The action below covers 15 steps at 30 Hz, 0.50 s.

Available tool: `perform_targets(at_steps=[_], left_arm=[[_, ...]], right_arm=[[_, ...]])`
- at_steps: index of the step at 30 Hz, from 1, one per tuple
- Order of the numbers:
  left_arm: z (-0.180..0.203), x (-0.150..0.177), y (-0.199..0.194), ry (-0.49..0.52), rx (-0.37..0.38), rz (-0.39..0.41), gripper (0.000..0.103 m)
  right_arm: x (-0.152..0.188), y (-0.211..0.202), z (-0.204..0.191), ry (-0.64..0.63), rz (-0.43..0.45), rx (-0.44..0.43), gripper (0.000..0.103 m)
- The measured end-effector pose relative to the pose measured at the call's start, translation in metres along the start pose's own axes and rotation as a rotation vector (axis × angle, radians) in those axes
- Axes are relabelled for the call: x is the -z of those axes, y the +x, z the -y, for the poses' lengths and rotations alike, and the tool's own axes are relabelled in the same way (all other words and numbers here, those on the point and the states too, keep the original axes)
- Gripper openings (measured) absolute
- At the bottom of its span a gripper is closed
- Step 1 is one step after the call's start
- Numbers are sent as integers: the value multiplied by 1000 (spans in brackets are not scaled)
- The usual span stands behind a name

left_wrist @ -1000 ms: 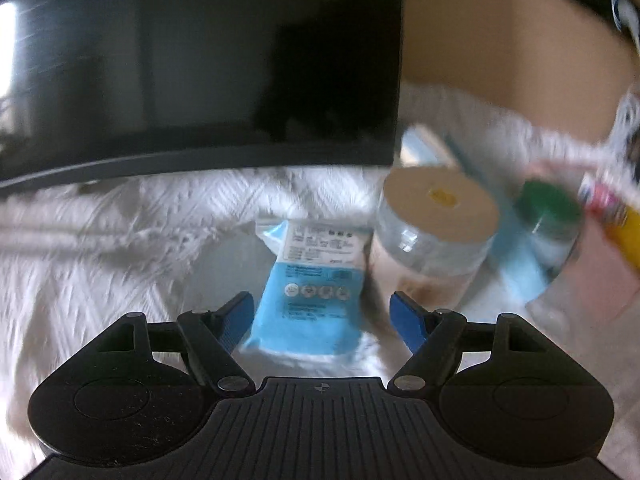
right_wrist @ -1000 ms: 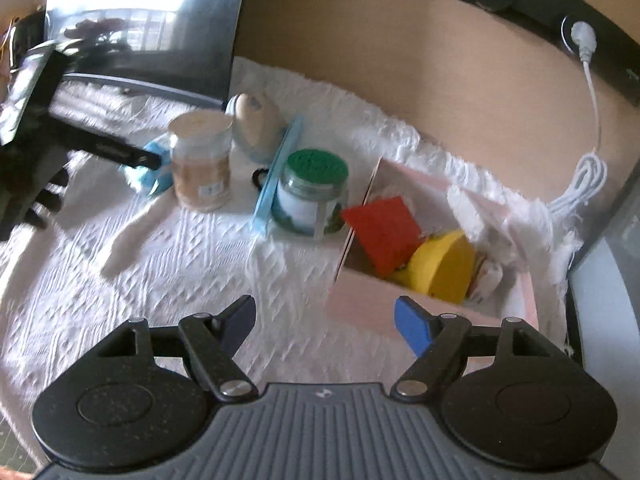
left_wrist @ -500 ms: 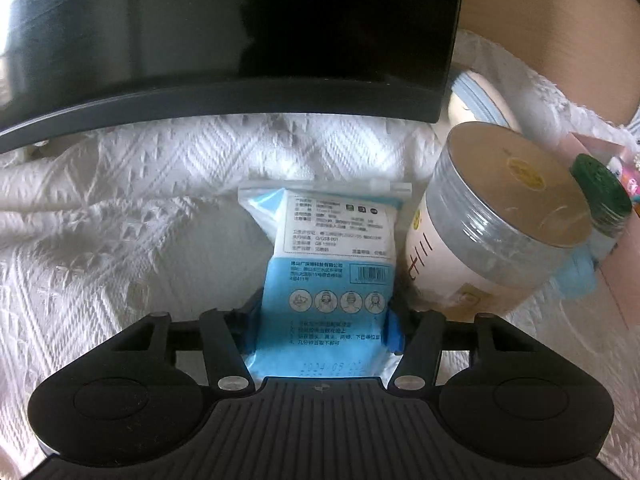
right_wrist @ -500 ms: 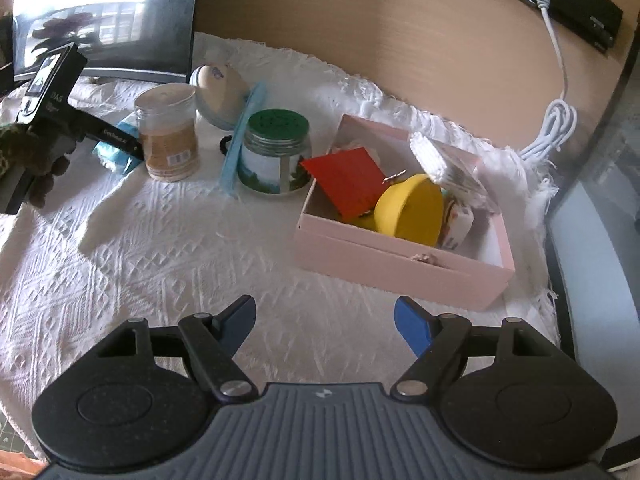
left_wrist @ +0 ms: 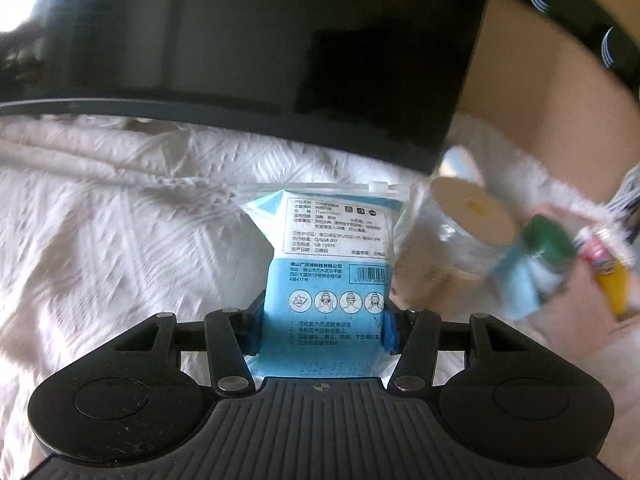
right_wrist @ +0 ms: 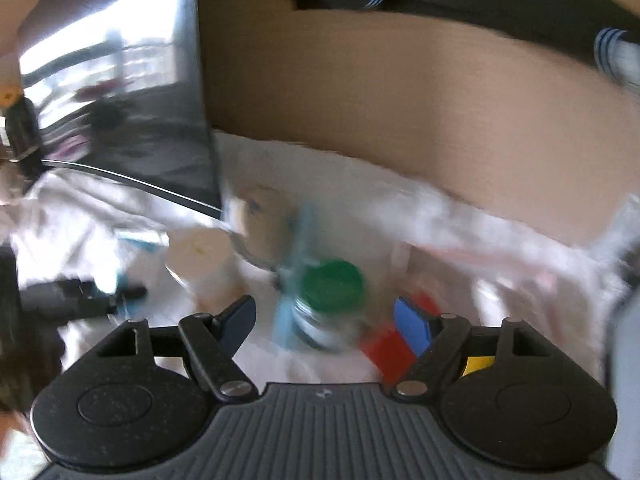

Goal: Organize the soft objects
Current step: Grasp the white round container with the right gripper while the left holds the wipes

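My left gripper (left_wrist: 322, 330) is shut on a blue and white pack of face cloths (left_wrist: 332, 264), holding its lower end above the white cloth (left_wrist: 120, 240). My right gripper (right_wrist: 324, 320) is open and empty, low over the table, in front of a green-lidded jar (right_wrist: 330, 300). The pink box (right_wrist: 500, 276) with a red item (right_wrist: 386, 350) and a yellow item (right_wrist: 478, 364) lies to its right. The right wrist view is blurred. The left gripper and pack show there at far left (right_wrist: 100, 292).
A dark monitor (left_wrist: 240, 40) stands behind the pack. A tan-lidded clear jar (left_wrist: 452, 236), the green-lidded jar (left_wrist: 548, 240) and a light blue strip (left_wrist: 520, 288) stand right of the pack. A brown wall (right_wrist: 400, 100) runs behind.
My left gripper has closed on the blue pack and lifted it a little, swinging left. My right gripper has dropped down and moved in towards the green-lidded jar and the box.
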State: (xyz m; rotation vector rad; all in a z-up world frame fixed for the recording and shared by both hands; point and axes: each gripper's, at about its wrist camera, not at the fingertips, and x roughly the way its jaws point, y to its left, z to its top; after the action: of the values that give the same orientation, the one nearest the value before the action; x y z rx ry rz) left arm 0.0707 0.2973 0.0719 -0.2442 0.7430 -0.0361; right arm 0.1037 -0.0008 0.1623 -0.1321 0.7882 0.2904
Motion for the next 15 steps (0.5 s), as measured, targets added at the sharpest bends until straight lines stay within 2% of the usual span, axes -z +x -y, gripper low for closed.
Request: perform_targets(at_steps=[2, 6, 10, 15], left_arm=[[-6, 8, -17, -37, 17, 19, 57], [-14, 22, -40, -94, 19, 31, 57], [-26, 37, -54, -134, 6, 11, 57], [-44, 56, -63, -192, -24, -15, 57]], right_arm=[[-28, 26, -9, -7, -72, -70, 77], [-66, 77, -34, -77, -118, -56, 75], [-82, 114, -48, -98, -130, -54, 74], [-85, 146, -58, -114, -157, -35, 74]])
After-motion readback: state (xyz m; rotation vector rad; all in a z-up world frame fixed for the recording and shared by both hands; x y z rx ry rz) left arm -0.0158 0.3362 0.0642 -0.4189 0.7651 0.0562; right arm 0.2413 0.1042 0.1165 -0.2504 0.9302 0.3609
